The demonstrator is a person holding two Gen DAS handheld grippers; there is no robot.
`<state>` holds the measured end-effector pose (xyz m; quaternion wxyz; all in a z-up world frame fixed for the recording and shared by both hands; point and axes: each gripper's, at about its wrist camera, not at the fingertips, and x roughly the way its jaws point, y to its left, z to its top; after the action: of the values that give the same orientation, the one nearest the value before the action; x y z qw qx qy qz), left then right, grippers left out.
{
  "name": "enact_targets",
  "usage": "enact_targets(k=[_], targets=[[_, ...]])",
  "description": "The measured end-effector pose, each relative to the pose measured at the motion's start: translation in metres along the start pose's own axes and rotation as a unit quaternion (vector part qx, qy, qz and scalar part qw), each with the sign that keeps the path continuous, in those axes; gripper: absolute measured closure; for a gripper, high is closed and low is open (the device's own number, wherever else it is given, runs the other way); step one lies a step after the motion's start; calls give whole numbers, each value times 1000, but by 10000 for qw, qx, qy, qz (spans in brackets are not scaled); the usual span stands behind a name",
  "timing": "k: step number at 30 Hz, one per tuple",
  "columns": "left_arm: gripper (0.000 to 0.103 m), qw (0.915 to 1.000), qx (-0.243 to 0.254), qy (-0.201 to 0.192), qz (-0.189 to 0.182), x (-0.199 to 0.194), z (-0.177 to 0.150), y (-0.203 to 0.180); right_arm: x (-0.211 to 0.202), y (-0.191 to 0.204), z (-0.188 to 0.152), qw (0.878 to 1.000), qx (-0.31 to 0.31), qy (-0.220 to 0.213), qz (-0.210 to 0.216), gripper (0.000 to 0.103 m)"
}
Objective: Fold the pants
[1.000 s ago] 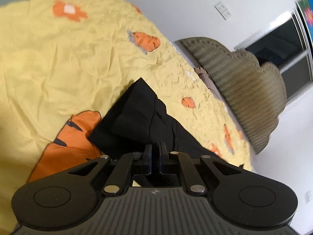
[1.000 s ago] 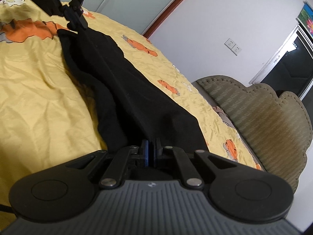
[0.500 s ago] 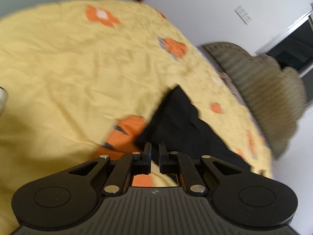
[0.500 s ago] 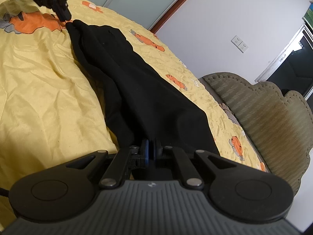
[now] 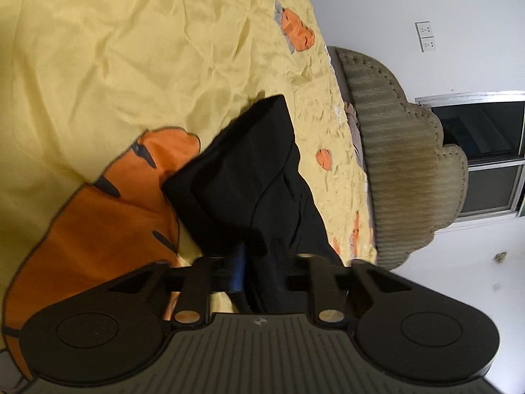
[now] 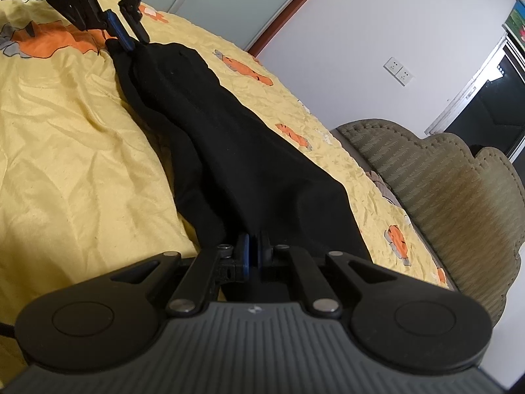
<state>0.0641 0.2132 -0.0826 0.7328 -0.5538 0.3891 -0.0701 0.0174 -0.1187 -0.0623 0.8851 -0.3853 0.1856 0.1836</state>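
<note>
Black pants [image 6: 229, 138] lie stretched in a long strip across the yellow bedsheet [image 6: 72, 170]. My right gripper [image 6: 254, 251] is shut on the near end of the pants. My left gripper [image 6: 136, 41] is at the far end, its fingers spread around a bunch of the cloth. In the left wrist view the pants [image 5: 242, 177] run between the spread fingers of my left gripper [image 5: 259, 256], with black cloth filling the gap.
The sheet [image 5: 115, 65] has orange carrot prints [image 5: 98, 223]. An olive padded headboard [image 6: 459, 177] stands at the right, also in the left wrist view [image 5: 403, 164]. A wall socket [image 6: 398, 70] and a dark window [image 5: 485, 151] are behind.
My left gripper, shut and off the cloth half a second ago, has opened and come back over the far end of the pants. My right gripper has kept its hold.
</note>
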Motion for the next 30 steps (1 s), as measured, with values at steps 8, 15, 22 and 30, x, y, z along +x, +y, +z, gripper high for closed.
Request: enact_targets(k=[8,15,22,30], targets=[[44,9996,92,-271,81,-2,3,-6,-1,0,1,10000,26,-5,4,99],[91,9999,19,-160,21,4,8,-7,0,0,1,10000,49,-11,-45,99],[93,9977,516,-412,156,-11,0,-16,1,-1,1,10000,66,-21,-25,99],[93,9937,844,-489,551,-19,-4,-12,-10,-3,3,9997,91,-117,184,99]])
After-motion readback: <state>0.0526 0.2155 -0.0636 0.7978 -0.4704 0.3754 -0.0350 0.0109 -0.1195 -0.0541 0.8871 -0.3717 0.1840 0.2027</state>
